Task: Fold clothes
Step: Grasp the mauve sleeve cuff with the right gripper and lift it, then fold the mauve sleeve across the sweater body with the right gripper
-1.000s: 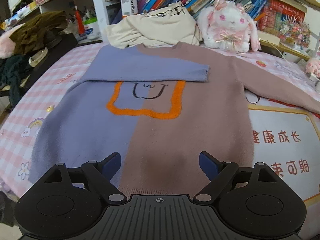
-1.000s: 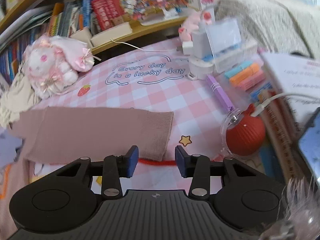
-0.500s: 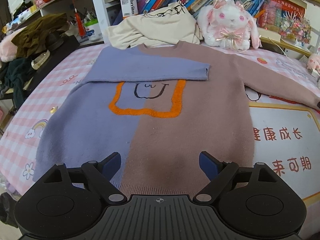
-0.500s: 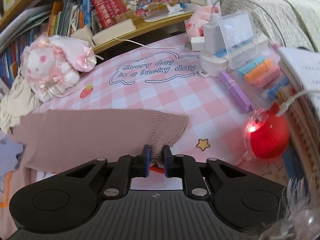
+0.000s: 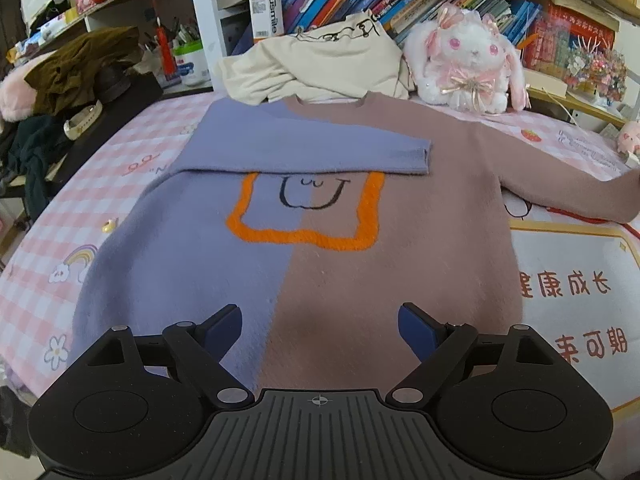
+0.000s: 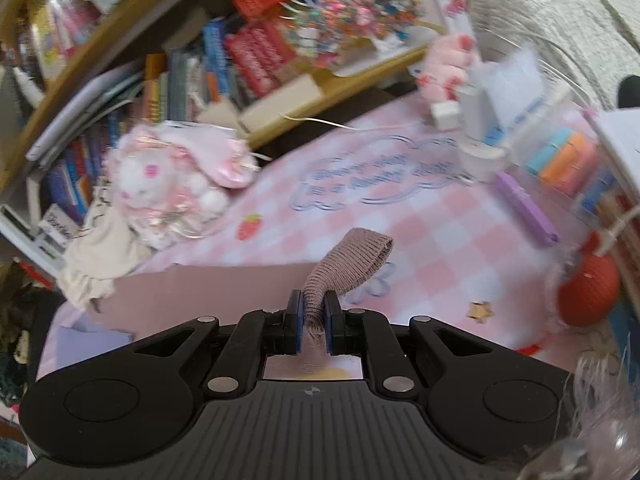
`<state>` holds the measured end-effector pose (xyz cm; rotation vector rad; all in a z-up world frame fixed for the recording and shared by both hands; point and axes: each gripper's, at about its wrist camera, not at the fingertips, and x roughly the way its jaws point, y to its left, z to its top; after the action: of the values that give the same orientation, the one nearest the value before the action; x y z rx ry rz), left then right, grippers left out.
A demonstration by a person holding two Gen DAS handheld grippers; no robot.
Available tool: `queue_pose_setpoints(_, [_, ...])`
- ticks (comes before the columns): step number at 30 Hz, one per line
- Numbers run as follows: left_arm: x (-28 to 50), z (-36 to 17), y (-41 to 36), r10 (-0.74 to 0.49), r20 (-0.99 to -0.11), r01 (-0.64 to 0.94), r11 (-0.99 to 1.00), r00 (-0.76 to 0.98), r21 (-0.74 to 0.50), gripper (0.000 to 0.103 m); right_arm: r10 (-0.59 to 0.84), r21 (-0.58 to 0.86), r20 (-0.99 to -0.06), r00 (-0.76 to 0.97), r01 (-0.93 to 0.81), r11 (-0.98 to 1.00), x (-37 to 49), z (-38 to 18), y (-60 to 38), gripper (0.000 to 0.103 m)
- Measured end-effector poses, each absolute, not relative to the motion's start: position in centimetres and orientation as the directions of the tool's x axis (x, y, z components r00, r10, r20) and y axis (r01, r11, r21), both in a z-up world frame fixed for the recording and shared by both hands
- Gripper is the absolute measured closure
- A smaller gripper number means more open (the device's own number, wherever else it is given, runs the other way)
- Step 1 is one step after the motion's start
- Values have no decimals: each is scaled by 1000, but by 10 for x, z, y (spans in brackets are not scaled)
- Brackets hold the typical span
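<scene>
A sweater (image 5: 320, 216), half lavender and half dusty pink with an orange square on the chest, lies flat on the pink checked cloth. Its lavender sleeve (image 5: 304, 152) is folded across the chest. Its pink sleeve (image 5: 560, 184) stretches out to the right. My left gripper (image 5: 320, 330) is open and empty above the sweater's hem. My right gripper (image 6: 312, 318) is shut on the pink sleeve's ribbed cuff (image 6: 352, 264) and holds it lifted off the cloth.
A cream garment (image 5: 320, 68) and a white plush rabbit (image 5: 468, 64) sit at the back by the bookshelves. Dark clothes (image 5: 72, 76) are piled at the left. A red round object (image 6: 588, 292), a purple pen (image 6: 524, 208) and plastic boxes (image 6: 560, 156) lie at the right.
My right gripper closed on the pink cuff and lifted it off the cloth, swinging left. My left gripper stayed open over the hem.
</scene>
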<state>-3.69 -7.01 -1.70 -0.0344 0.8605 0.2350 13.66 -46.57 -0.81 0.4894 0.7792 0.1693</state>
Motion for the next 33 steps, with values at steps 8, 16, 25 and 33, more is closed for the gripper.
queue_pose_setpoints(8, [-38, -13, -41, 168, -716, -175, 982, 678, 65, 15, 379, 483, -581, 720, -69, 873, 137, 20, -404, 93])
queue_pose_setpoints(16, [-38, -1, 8, 107, -656, -54, 994, 747, 100, 10, 395, 440, -555, 732, -145, 886, 135, 41, -316, 93])
queue_pose_setpoints(25, [-33, 1, 65, 5, -625, 59, 995, 780, 82, 10, 395, 367, -538, 745, -215, 905, 141, 67, -215, 93])
queue_pose_setpoints(33, [-35, -1, 100, -46, -611, 112, 991, 790, 69, 10, 417, 338, -518, 747, -270, 902, 147, 84, -136, 93])
